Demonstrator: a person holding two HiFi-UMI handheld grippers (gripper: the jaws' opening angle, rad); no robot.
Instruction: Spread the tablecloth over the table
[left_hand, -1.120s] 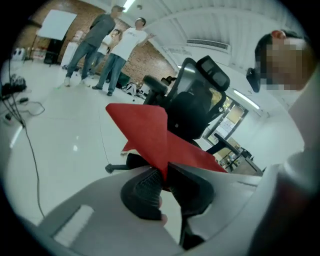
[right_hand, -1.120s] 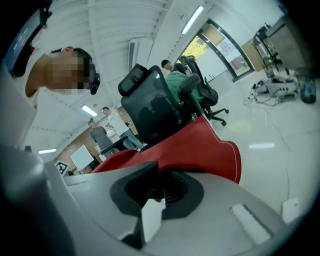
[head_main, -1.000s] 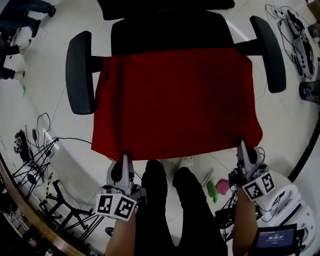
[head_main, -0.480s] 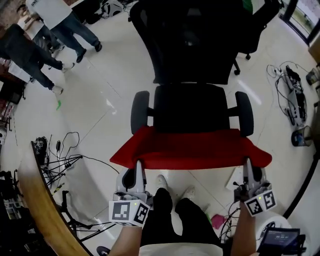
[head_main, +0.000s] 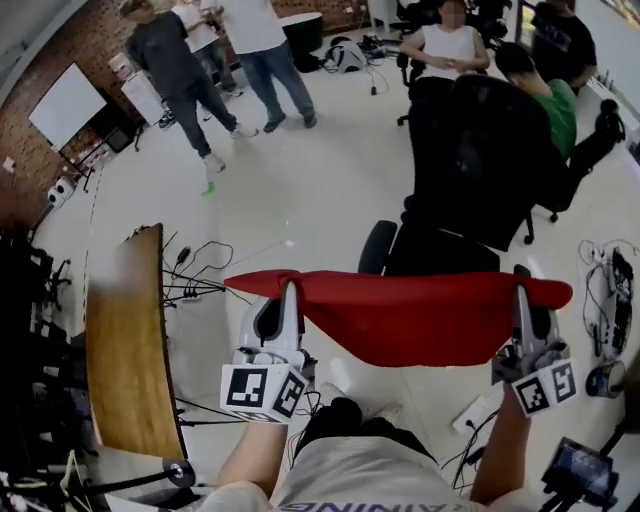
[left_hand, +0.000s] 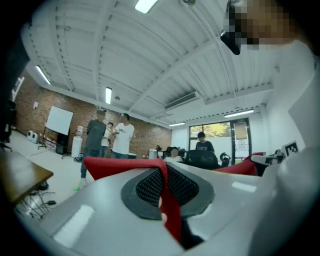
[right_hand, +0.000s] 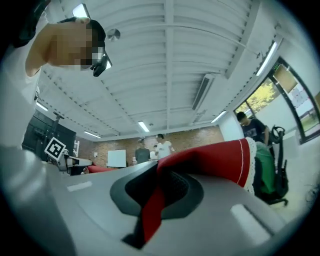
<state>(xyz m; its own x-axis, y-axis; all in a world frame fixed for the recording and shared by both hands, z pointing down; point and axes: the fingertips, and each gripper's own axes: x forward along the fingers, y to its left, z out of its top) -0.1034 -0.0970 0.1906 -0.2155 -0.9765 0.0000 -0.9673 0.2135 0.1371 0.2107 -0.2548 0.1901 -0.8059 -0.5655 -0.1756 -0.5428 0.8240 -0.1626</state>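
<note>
Wooden table (head_main: 125, 340) sits at left with no cloth on it. The red tablecloth (head_main: 420, 325) hangs mid-air in front of the office chair (head_main: 470, 170), well off the table's right edge. Left gripper (head_main: 291, 287) and right gripper (head_main: 521, 292) are each clamped tight on a top corner, so I judge carry-over and spreading are all left to do.
</note>
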